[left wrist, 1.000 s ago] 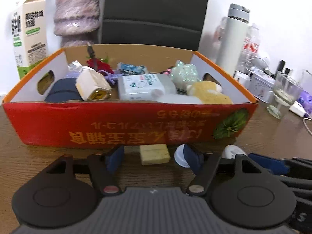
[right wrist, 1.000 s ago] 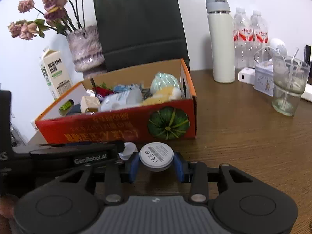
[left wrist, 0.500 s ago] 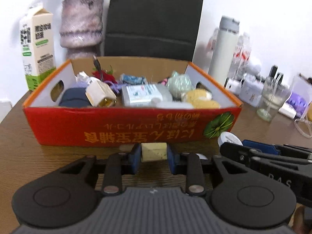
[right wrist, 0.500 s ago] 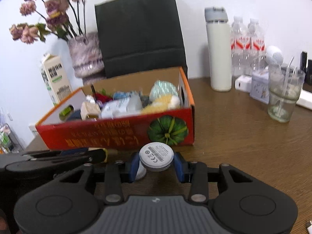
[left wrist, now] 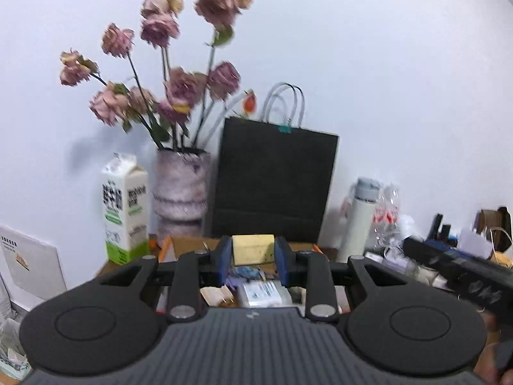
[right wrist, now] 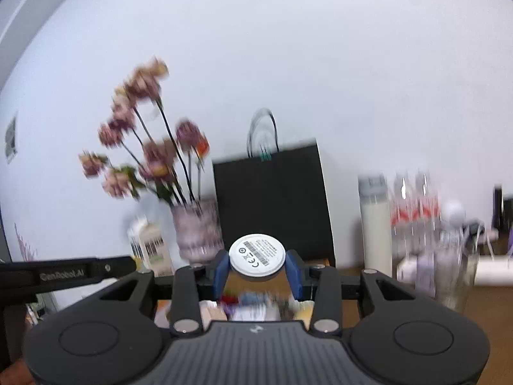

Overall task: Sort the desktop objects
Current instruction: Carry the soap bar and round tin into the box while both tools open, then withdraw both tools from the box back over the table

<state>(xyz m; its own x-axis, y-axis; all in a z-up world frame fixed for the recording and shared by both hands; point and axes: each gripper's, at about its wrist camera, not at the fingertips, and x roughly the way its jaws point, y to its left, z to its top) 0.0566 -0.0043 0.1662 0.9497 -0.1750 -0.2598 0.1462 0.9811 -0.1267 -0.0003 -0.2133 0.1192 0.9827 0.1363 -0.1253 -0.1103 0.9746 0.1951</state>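
Note:
My left gripper (left wrist: pixel 252 252) is shut on a small pale yellow block (left wrist: pixel 253 249), held up in the air above the orange cardboard box (left wrist: pixel 166 249). In the right wrist view my right gripper (right wrist: pixel 257 264) is shut on a round white disc (right wrist: pixel 257 256) whose printed label faces up, also lifted over the box (right wrist: pixel 315 263). The box's contents show below each gripper's fingers: a white pack (left wrist: pixel 261 292) and a beige plug (left wrist: pixel 216 295). Both views are blurred by motion.
Behind the box stand a vase of dried pink flowers (left wrist: pixel 181 189), a milk carton (left wrist: pixel 125 211), a black paper bag (left wrist: pixel 272 186) and a white flask (left wrist: pixel 360 218). Bottles, a glass (right wrist: pixel 455 276) and small clutter fill the right side of the wooden table (right wrist: pixel 493 320).
The left gripper closed on the yellow block that lay in front of the box. Both grippers then rose from the tabletop with their objects to above the box.

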